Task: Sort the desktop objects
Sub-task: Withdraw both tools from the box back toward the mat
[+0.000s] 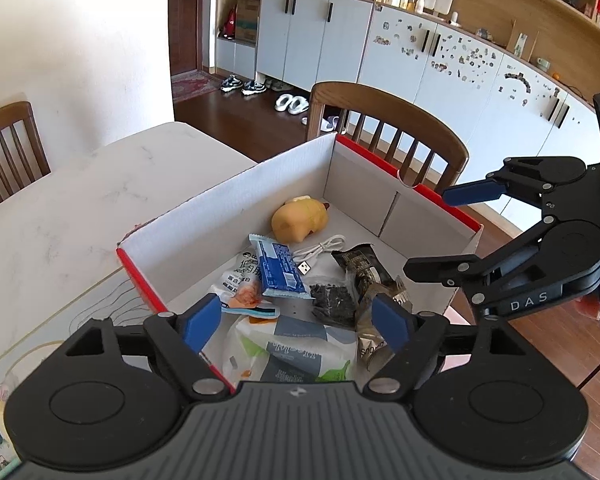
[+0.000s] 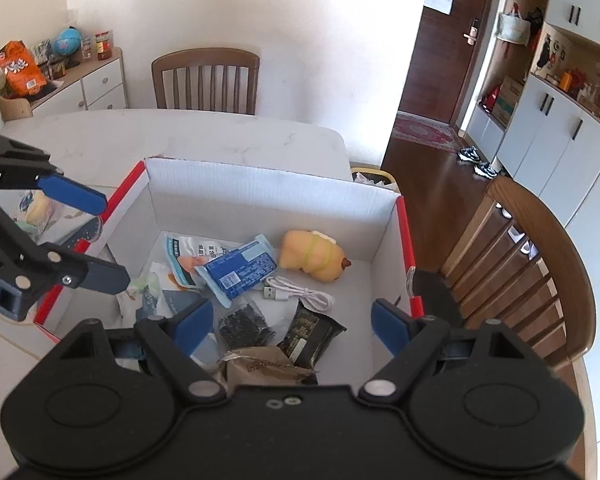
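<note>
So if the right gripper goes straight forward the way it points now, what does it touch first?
Probably the dark snack packets: the right gripper hangs open above the box, aimed down at the black packet and the seaweed packet. Which one comes first is unclear, as depth is hard to judge.

Open-topped cardboard box (image 2: 260, 184): entry from above is unobstructed. Packets crowd the near floor; bare floor lies at the far right corner beyond the yellow toy (image 2: 310, 255). A wooden chair (image 2: 540, 264) stands beside the right wall; tabletop (image 2: 180, 132) lies open behind.

Both wrist views overlook box (image 1: 236, 196), close
</note>
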### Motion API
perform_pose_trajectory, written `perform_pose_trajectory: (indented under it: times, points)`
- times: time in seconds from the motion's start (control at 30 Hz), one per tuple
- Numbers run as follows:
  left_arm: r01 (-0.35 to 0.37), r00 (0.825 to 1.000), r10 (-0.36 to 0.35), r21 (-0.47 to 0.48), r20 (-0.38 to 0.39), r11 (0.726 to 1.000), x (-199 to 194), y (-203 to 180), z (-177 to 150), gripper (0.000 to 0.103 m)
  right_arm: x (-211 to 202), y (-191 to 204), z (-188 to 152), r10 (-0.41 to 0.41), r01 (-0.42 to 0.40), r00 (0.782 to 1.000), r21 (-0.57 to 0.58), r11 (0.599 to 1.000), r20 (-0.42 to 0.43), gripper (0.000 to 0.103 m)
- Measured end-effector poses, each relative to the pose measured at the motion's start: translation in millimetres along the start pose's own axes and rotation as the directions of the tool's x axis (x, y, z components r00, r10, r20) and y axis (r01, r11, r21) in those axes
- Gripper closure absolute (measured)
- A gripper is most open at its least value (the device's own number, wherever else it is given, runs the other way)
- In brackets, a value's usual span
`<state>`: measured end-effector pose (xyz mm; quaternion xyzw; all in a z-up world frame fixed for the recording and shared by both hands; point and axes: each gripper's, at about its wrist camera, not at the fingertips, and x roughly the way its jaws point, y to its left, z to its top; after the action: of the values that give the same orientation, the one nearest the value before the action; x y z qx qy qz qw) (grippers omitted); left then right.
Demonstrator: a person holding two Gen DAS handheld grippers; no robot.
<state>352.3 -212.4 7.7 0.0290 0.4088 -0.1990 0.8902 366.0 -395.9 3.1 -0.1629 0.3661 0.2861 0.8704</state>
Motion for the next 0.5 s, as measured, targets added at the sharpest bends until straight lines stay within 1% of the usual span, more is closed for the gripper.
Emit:
perform_pose_trajectory:
  times: [0.1, 0.17, 0.27, 0.33, 0.37, 0.5]
  points:
    - [0.001, 1.000, -0.001, 0.006, 0.015, 1.000, -6, 3, -4, 0.018, -3, 5, -1, -0.010, 0.009, 1.000, 0.020, 1.000, 0.003, 0.015]
    - [0.016, 1.000, -0.016, 0.006, 0.023, 1.000, -10, 7, -7, 0.014, -5, 9, -2, -0.018, 0.018, 1.000, 0.033, 0.999, 0.002, 0.015]
    - [0.027, 0.999, -0.027, 0.011, 0.033, 1.000, -15, 11, -12, 0.013, -7, 15, -2, -0.026, 0.026, 1.000, 0.057, 0.998, 0.002, 0.015]
    - [0.031, 0.999, -0.032, 0.013, 0.038, 0.999, -19, 14, -16, 0.007, -8, 21, -2, -0.031, 0.031, 1.000, 0.073, 0.997, 0.002, 0.015]
    - [0.032, 0.998, -0.033, 0.016, 0.044, 0.999, -21, 16, -18, 0.001, -9, 24, -2, -0.034, 0.033, 0.999, 0.076, 0.997, 0.003, 0.015]
    - [0.038, 0.998, -0.040, 0.035, 0.052, 0.999, -29, 23, -24, 0.000, -10, 36, 1, -0.041, 0.041, 0.999, 0.089, 0.995, 0.001, 0.015]
